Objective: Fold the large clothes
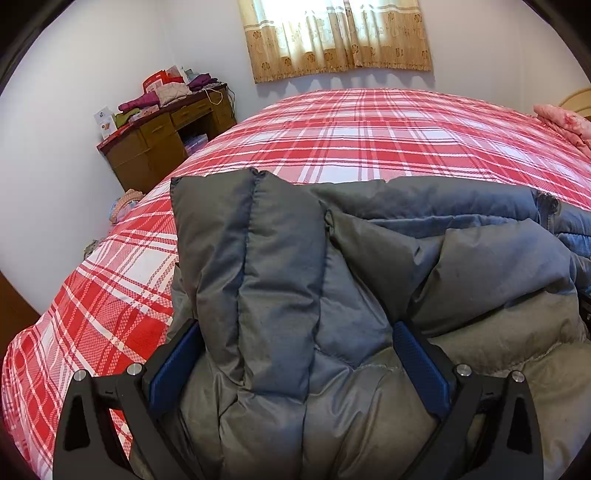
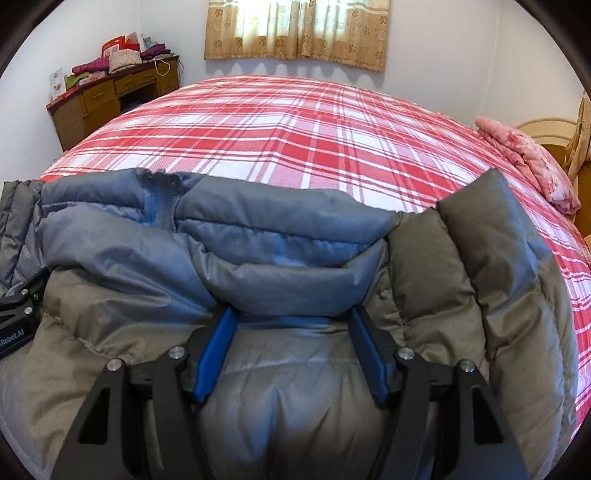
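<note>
tongs [image 2: 291, 325]: black frames | blue pads [image 2: 216, 354] | silver screws [image 2: 176, 352]

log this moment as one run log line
step: folding jacket on bed | left gripper: shut on jacket | right gripper: shut on jacket

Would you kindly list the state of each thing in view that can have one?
Puffer jacket: bunched on the bed, sleeves laid over the body, zipper undone at the top.
Left tool: wide, jacket padding bulging between its fingers; whether they press is unclear.
Right tool: wide, a jacket fold between its fingers; grip unclear.
Plaid bedspread: spread flat.
Curtains: drawn.
Pink bedding: folded.
</note>
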A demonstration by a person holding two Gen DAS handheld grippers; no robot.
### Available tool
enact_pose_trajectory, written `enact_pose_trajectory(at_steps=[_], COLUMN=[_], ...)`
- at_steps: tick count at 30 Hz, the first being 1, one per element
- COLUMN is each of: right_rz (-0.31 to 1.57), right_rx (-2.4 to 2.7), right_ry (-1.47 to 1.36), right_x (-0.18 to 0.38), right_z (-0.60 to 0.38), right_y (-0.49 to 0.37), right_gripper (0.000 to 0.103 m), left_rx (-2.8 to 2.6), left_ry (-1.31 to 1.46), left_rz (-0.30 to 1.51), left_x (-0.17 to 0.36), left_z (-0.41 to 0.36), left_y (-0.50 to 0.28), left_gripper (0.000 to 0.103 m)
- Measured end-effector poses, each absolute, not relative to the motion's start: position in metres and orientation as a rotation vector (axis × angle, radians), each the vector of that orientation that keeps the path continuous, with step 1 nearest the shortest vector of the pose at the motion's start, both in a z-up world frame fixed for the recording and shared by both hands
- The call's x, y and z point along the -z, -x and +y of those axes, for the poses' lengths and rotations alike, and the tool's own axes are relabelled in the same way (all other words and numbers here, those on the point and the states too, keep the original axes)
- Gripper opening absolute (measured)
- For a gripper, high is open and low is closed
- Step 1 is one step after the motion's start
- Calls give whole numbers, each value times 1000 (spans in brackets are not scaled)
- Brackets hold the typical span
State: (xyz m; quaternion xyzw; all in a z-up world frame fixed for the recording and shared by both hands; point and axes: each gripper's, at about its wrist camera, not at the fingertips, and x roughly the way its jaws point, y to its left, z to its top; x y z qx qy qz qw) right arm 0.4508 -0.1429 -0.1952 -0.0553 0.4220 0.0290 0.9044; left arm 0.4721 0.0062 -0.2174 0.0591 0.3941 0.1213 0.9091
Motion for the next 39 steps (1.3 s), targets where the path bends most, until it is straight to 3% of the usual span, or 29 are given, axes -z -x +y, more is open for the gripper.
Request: enact_pose_trajectory(at_steps=[11, 15, 18, 24, 39], right_rz=[895, 855, 769, 856, 897], right_rx=[-54, -36, -51, -50, -36], right_ry=[131, 82, 86, 119, 152], right_x=[193, 162, 140, 185, 199], right_z=[-141, -134, -108, -91, -87], right_y=[-454, -444, -430, -441, -450], right_gripper=[68, 69, 79, 77, 85], left_rx=[-263, -239, -237, -257, -277], left_ry=[-150, -126, -67, -131, -102], left_rz=[831, 841, 760, 820, 804], left_x=[217, 194, 174, 207, 216], left_z=[3, 5, 7, -1, 1], left_y=[-475, -471, -462, -475, -473], left_gripper=[102, 102, 102, 102, 102])
